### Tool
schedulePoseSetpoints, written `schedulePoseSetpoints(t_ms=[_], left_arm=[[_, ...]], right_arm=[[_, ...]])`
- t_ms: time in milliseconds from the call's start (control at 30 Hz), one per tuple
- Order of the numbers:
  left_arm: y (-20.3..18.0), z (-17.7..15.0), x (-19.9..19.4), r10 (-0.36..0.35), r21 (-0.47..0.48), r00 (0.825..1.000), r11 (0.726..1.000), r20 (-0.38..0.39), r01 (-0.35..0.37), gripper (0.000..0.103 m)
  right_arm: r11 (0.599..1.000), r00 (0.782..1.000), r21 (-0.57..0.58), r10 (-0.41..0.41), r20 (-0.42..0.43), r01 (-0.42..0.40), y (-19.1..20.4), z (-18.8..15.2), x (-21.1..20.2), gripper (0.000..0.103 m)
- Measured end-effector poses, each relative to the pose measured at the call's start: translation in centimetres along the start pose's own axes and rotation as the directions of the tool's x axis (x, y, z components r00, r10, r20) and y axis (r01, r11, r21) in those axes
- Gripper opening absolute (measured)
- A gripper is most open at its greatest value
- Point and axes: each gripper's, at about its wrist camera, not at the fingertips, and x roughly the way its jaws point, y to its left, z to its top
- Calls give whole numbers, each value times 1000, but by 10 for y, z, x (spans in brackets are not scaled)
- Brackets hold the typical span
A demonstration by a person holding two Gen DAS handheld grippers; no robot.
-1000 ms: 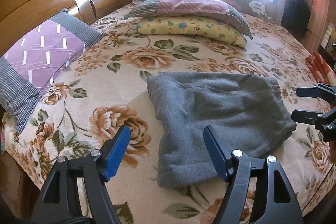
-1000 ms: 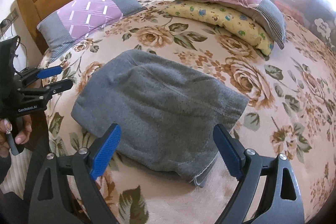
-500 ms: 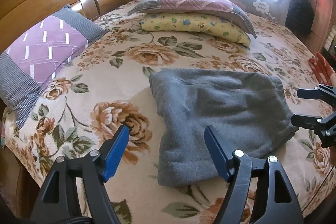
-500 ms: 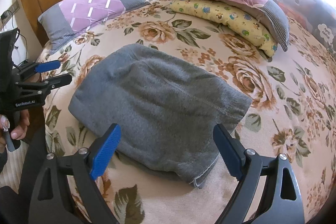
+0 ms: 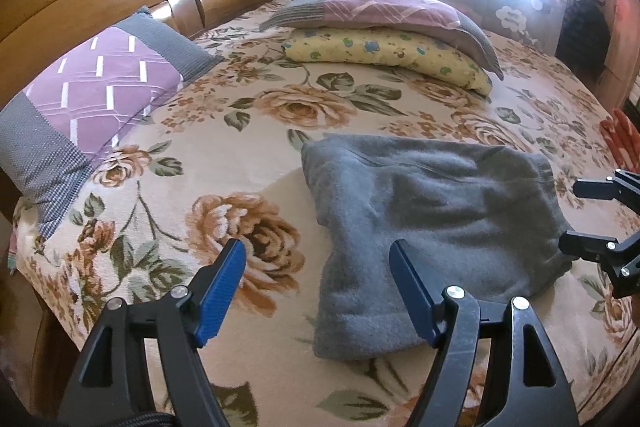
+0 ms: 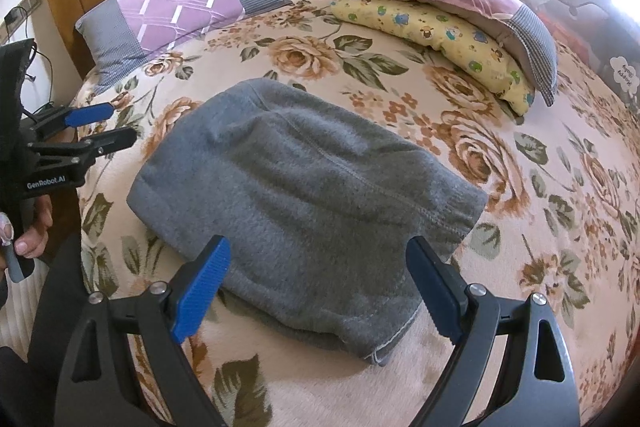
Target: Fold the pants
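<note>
Gray pants point(image 5: 432, 211) are seen folded into a compact, roughly rectangular bundle, lying flat on the floral bedspread point(image 5: 224, 195) near the front edge of the bed. A stitched seam and a hem corner are shown toward the near edge in the right wrist view point(image 6: 308, 203).

The left tool point(image 5: 318, 291) is held spread, nothing between its blue pads; it is positioned above the bundle's near left corner, not touching. The right tool point(image 6: 318, 287) is also held spread wide and empty, hovering over the near edge of the pants.

Each tool is visible at the edge of the other's view, at opposite sides of the bundle. A hand point(image 6: 30, 235) is seen gripping the left tool's handle.

A purple-gray pillow point(image 5: 92, 95) is leaned at the wooden headboard point(image 5: 80, 7). A pink-gray pillow point(image 5: 376, 9) is stacked on a yellow printed pillow point(image 5: 392, 57) farther back, well apart from the pants.
</note>
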Motion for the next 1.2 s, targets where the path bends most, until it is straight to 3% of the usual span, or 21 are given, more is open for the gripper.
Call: schedulePoseSetpoints(t_ms=[133,1200], left_arm=[[-1,0,-3,32,13,999,999,34,-33,78],[-7,0,-4,25,48,995,998,101,-30,79]], right_arm=[[1000,1000,8,2,0,-2,-2,0,2,90],[1000,1000,20,4,-6,-4,-11,-5,10,90]])
